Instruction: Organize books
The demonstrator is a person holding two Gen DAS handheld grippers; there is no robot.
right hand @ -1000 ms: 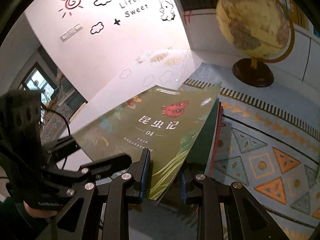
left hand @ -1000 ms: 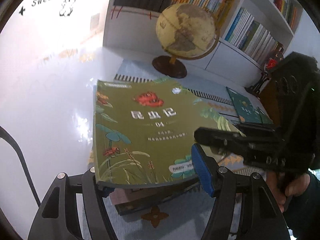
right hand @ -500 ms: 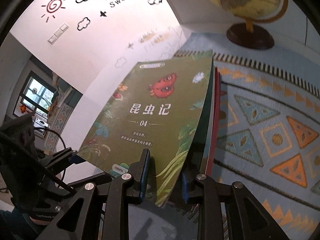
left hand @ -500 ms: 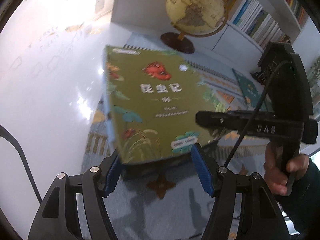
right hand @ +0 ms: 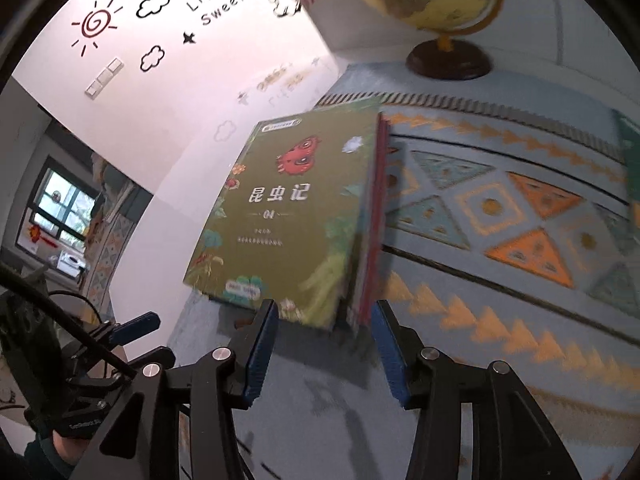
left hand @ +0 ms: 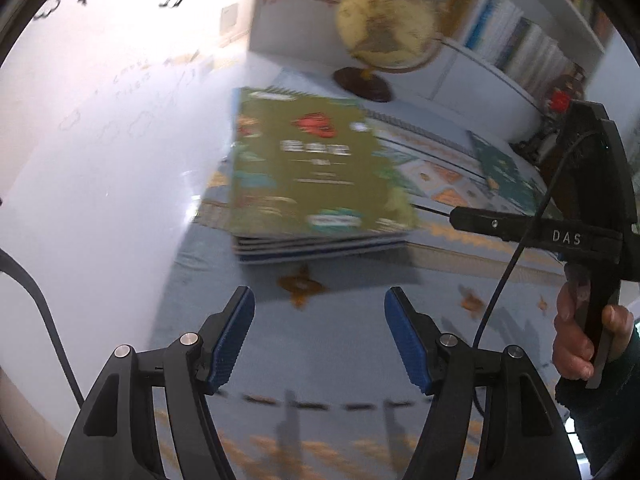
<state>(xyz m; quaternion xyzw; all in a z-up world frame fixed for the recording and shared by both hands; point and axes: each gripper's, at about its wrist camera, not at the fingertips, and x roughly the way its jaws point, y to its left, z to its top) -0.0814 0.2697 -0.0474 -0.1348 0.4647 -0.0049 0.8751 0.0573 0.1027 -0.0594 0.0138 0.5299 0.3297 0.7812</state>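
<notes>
Two grippers, left gripper & right gripper, both w/ jaws apart, empty; right's have just been opening. We see green book "04" atop stack on rug, globe behind. Wall: "Life is Sweet".

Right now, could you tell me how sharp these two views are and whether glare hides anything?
Left wrist view: the green book and globe are motion-smeared, its title unreadable, and glare whitens the floor. Right wrist view: steadier, the title legible, though the rug blurs toward the right edge.
</notes>
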